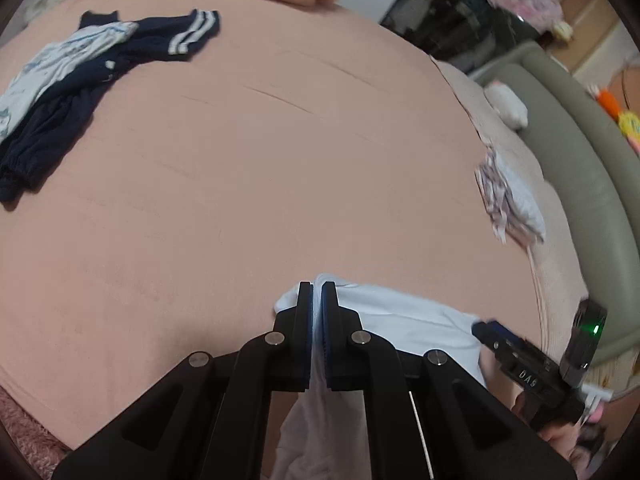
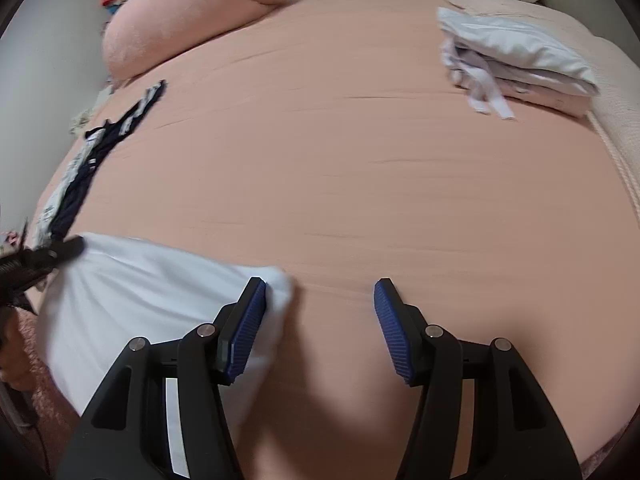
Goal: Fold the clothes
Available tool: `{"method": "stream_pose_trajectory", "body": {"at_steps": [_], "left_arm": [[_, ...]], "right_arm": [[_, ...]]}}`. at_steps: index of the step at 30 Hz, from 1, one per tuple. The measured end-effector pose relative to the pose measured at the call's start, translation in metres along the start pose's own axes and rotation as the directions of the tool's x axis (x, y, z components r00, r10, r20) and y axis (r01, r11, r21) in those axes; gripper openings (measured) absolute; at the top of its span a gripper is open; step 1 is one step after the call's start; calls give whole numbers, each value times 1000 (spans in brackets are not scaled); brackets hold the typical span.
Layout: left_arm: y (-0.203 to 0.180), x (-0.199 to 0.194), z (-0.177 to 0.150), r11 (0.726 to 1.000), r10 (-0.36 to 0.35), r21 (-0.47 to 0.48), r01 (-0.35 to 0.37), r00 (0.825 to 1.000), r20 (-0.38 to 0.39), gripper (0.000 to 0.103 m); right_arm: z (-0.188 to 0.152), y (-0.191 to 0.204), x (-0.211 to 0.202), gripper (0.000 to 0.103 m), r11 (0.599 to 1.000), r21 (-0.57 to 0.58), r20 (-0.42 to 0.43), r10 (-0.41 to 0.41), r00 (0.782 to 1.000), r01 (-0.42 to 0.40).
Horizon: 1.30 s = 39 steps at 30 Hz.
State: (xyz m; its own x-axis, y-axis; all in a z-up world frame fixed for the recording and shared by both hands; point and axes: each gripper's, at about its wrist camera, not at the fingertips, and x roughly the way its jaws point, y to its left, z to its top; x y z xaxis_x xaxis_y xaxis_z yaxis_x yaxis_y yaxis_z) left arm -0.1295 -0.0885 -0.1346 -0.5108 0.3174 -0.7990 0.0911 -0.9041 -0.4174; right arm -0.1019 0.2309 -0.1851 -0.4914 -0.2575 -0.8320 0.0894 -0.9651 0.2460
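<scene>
A navy garment with white stripes lies crumpled at the far left of the pink bed, a pale printed piece draped over it. Near the bed's front edge, the left gripper is clamped on a white garment. The right gripper is spread wide at the garment's other corner, gripping nothing. Folded clothes are stacked far right.

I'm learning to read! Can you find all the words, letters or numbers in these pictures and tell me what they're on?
"DA5": pale letters on the side of the black right gripper, seen from the left wrist camera; the last character is slightly unclear.
The light printed garment lying on the dark navy striped clothes has bluish marks, too blurred to read.
Nothing else readable.
</scene>
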Motion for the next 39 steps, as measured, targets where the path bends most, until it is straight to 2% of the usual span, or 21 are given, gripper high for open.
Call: {"method": "stream_pose_trajectory", "body": {"at_steps": [2,5,6,9,11,13,15,17,22,27,28,30,31,32,34,35,36,37,39], "left_arm": [[6,-7,1,997,-47,-51,49,998,29,8],[-1,-8,5,996,-87,-11,88,996,22,30],[-7,-6,6,997,-78,19,77,997,13,31],[-16,15,4,994,-50,93,57,996,-76,28],[-20,29,0,992,-12,124,26,994,-112,12],[-19,34,-3,991,35,134,-20,994,-107,10],[-11,28,-1,992,72,107,-63,994,-81,10],[7,21,2,994,100,39,-98,993,-66,10],[-12,-7,-22,997,3,73,1,999,-54,11],[-38,-36,-48,986,-107,127,113,993,-49,13],[-38,-37,-53,987,-95,123,102,994,-57,13],[-31,-30,-64,994,-27,100,35,996,-87,13],[-28,-27,-70,996,7,89,2,995,-102,13],[-24,-24,-76,996,41,78,-32,992,-117,12],[-9,-34,-73,999,46,1,-46,994,-104,10],[-3,-40,-71,998,50,-25,-52,995,-85,11],[1,-45,-70,999,35,-31,-37,997,-68,20],[3,-50,-70,999,5,-33,-7,999,-54,25],[2,-48,-75,995,-99,-42,96,992,-82,42]], "right_arm": [[3,-2,-4,56,1000,9,18,14,1000,-14],[7,-5,-9,56,999,21,46,35,998,-36],[8,-6,-11,56,999,25,55,42,998,-43],[12,14,-8,56,994,-47,61,98,993,-95],[9,29,3,55,989,-102,22,105,994,-102],[0,33,20,55,990,-127,-40,50,998,-54],[-7,31,23,55,990,-135,-33,37,999,-41],[-7,27,20,55,991,-130,-35,18,999,-23],[-11,13,-2,55,998,-59,4,12,1000,-11],[-28,29,-50,56,994,-93,80,73,994,-65],[-35,33,-55,56,991,-104,72,95,993,-88],[-48,45,-54,56,985,-123,23,121,992,-118],[-56,49,-50,56,986,-130,-11,107,994,-108],[-67,48,-44,56,989,-138,-49,55,997,-61],[-79,37,-40,62,994,-108,-86,19,996,-28],[-82,29,-42,63,997,-74,-90,24,996,-30],[-81,22,-48,63,999,-40,-78,29,997,-32],[-80,20,-53,63,999,-31,-55,15,998,-16],[-80,19,-64,63,999,-36,0,12,1000,-12]]}}
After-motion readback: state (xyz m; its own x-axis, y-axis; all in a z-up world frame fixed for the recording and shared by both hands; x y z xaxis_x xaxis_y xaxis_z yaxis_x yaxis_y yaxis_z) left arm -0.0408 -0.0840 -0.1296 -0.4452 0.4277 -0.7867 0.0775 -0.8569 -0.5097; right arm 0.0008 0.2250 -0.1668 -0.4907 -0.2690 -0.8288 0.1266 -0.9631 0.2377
